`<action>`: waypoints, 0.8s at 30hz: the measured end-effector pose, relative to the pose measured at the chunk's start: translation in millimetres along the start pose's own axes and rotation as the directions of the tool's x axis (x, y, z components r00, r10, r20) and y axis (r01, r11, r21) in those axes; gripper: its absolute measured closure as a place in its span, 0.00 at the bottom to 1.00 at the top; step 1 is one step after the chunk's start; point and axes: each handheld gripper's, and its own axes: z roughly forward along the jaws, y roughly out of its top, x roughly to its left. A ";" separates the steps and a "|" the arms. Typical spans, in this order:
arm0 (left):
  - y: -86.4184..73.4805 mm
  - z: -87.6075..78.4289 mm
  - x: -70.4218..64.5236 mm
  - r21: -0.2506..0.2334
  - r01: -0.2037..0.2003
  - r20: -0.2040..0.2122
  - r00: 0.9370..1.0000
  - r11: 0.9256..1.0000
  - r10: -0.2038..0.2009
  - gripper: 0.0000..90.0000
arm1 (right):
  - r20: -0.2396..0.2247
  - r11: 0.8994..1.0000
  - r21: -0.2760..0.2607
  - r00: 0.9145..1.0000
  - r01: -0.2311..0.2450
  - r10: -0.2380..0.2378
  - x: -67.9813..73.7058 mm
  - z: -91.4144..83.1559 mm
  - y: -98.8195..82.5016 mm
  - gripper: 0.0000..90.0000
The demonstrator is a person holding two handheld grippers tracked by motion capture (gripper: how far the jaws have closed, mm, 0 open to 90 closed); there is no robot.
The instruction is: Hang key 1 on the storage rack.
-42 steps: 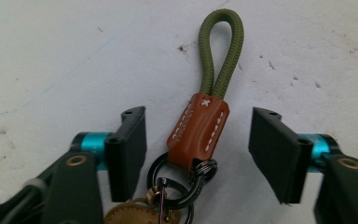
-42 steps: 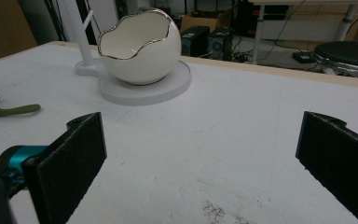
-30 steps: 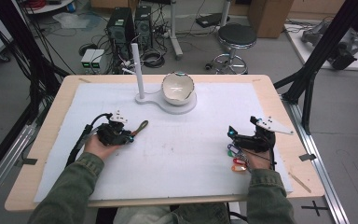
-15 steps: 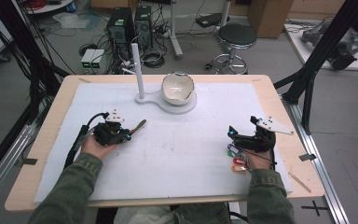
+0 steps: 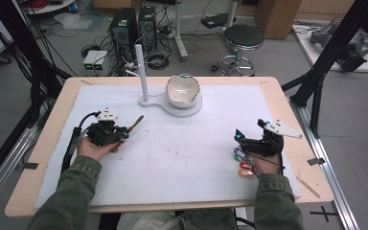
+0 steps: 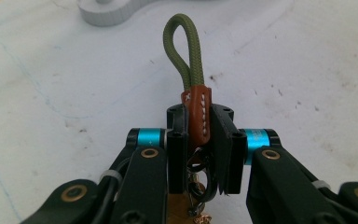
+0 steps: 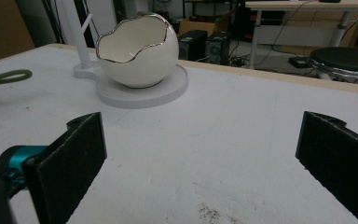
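Gripping lanyard (image 6: 196,100), egg-shaped bowl (image 5: 182,90) apart.

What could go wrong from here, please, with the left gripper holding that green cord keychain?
The left gripper pinches only the brown leather wrap of the green cord keychain, so it might slip or twist free. The metal rings dangling below could snag. The eggshell bowl ahead looks fragile if bumped.

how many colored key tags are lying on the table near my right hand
3 key tags, clustered on the white mat beside the right gripper: a purple tag nearest the jaws, a red tag below it, an orange tag lowest. The hand may hide more.
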 end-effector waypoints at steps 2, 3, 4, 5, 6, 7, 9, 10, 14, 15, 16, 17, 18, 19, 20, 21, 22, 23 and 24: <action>0.5 -2.5 0.7 -0.014 0.010 -0.003 1.000 1.000 -0.010 0.85 | -0.001 1.000 0.001 1.000 -0.001 0.001 0.0 -0.1 0.0 0.01; 1.1 -4.8 1.6 -0.026 0.015 -0.003 1.000 1.000 -0.015 0.85 | 0.000 1.000 0.001 1.000 -0.001 0.001 0.0 -0.1 0.0 0.01; 1.4 -6.6 1.8 -0.041 0.030 -0.004 1.000 0.999 -0.030 0.85 | 0.001 1.000 0.002 1.000 0.002 -0.002 0.0 0.0 -0.1 0.01; 1.8 -8.6 2.8 -0.052 0.038 0.000 0.999 0.998 -0.038 0.85 | 0.000 1.000 0.003 1.000 0.001 -0.001 0.3 0.0 -0.1 0.01; 2.2 -10.6 3.9 -0.061 0.046 0.003 0.999 0.997 -0.045 0.85 | 0.003 1.000 0.001 1.000 0.006 -0.006 0.0 0.2 -0.1 0.01; 2.7 -12.5 4.8 -0.067 0.055 0.004 0.998 0.996 -0.055 0.85 | 0.005 1.000 0.000 1.000 0.003 -0.003 0.1 0.3 0.0 0.01; 3.4 -15.7 7.0 -0.090 0.076 -0.002 0.997 0.993 -0.076 0.85 | 0.008 1.000 0.001 1.000 0.003 -0.003 0.0 0.6 0.0 0.01; 3.7 -17.1 8.1 -0.101 0.085 -0.005 0.996 0.991 -0.086 0.85 | 0.009 1.000 0.000 1.000 0.006 -0.006 -0.3 0.9 0.0 0.01; 7.1 -25.5 11.3 -0.142 0.133 0.008 0.991 0.981 -0.133 0.86 | 0.008 1.000 0.000 1.000 -0.001 0.001 0.3 1.8 -0.1 0.01; 8.8 -28.0 12.0 -0.147 0.136 0.005 0.991 0.980 -0.137 0.86 | 0.008 1.000 0.000 1.000 -0.002 0.002 0.3 1.9 -0.1 0.01; 10.8 -30.1 12.3 -0.154 0.143 0.001 0.990 0.978 -0.144 0.86 | 0.007 1.000 0.000 1.000 -0.003 0.003 0.2 2.0 -0.1 0.01; 12.9 -32.4 13.4 -0.160 0.145 -0.003 0.989 0.976 -0.147 0.86 | 0.005 1.000 0.001 1.000 -0.004 0.004 0.1 2.1 -0.1 0.01; 14.5 -34.5 14.5 -0.174 0.152 -0.003 0.988 0.973 -0.155 0.86 | 0.004 1.000 0.000 1.000 -0.004 0.004 0.0 2.2 0.0 0.01; 16.5 -36.5 16.1 -0.178 0.156 -0.003 0.987 0.972 -0.159 0.86 | 0.004 1.000 0.000 1.000 -0.004 0.004 0.0 2.2 0.0 0.01; 18.7 -38.3 17.1 -0.180 0.157 -0.011 0.987 0.971 -0.162 0.86 | 0.001 1.000 -0.005 1.000 -0.002 0.002 -0.5 2.2 0.1 0.01; 21.1 -40.3 18.5 -0.182 0.155 -0.016 0.987 0.971 -0.160 0.86 | 0.002 1.000 -0.008 1.000 -0.005 0.005 -0.5 2.2 0.1 0.01; 23.7 -42.4 20.2 -0.188 0.153 -0.018 0.987 0.970 -0.159 0.86 | 0.001 1.000 -0.009 1.000 -0.003 0.003 -0.7 2.2 0.2 0.01; 26.3 -44.7 21.8 -0.196 0.157 -0.016 0.986 0.968 -0.163 0.86 | 0.001 1.000 -0.009 1.000 -0.003 0.003 -0.7 2.2 0.2 0.01; 28.9 -46.9 23.4 -0.205 0.159 -0.019 0.986 0.966 -0.166 0.86 | 0.003 1.000 -0.007 1.000 -0.008 0.009 -0.7 1.7 0.2 0.01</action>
